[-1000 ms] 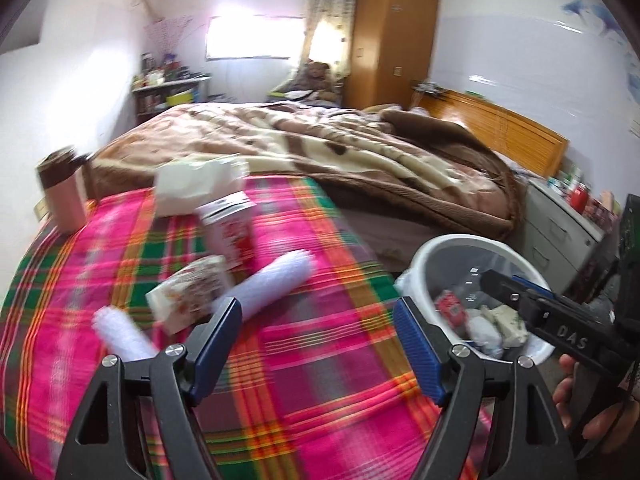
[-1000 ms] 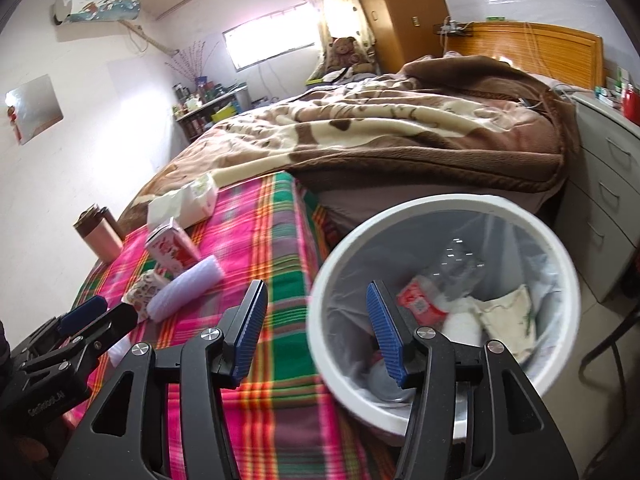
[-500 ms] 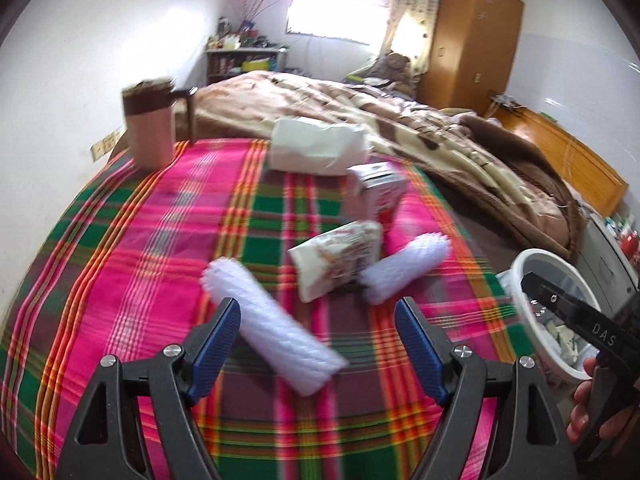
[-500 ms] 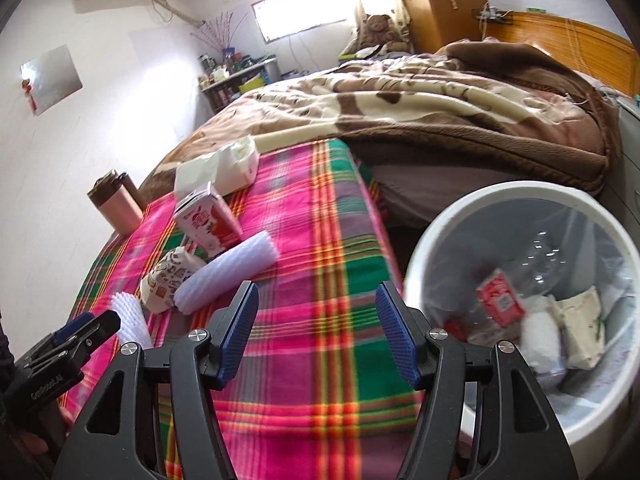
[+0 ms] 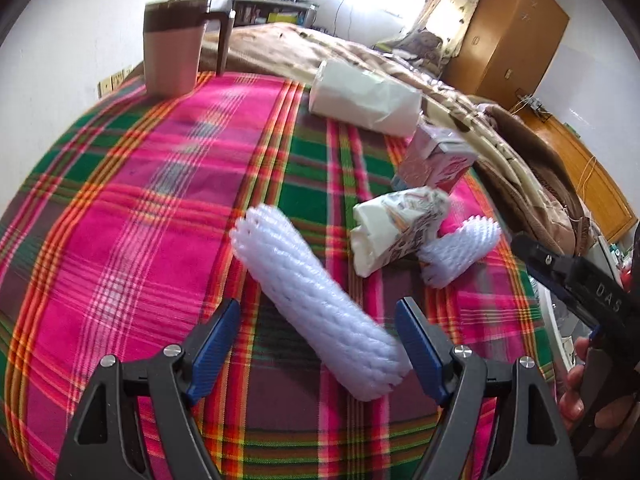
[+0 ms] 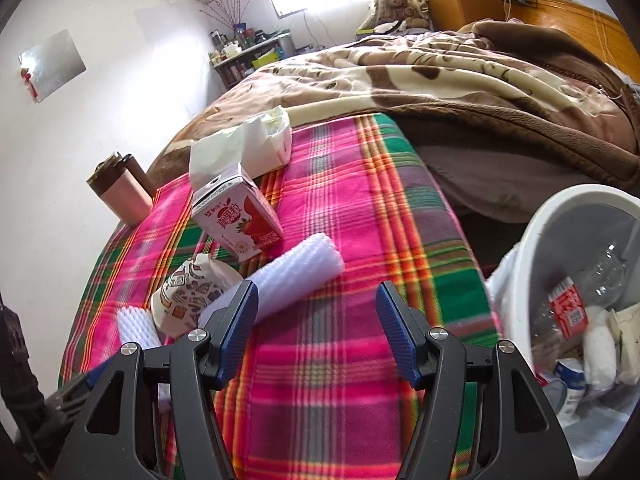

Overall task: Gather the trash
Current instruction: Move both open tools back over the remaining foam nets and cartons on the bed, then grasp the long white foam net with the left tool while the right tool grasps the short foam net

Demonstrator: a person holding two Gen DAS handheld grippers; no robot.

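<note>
On my far left the brown mug stands at the edge of the plaid cloth; it is no trash, so I leave it alone. My left gripper hangs over the near foam net sleeve, jaws wide and empty, the sleeve's lower end lying between the blue pads without touching either. I judge this the pick in hand. The sleeve lies aslant across the jaws, so I would roll the wrist until the pads face its long sides, settle low, and close gently, since foam net squashes and may slip out.

Further right lie the printed paper wrapper, the second foam sleeve leaning against it, the strawberry milk carton and the white paper bag. My right gripper has just been opening its jaws; they stand apart with only cloth between them. The white bin, already partly filled, waits off the bed's right edge.
</note>
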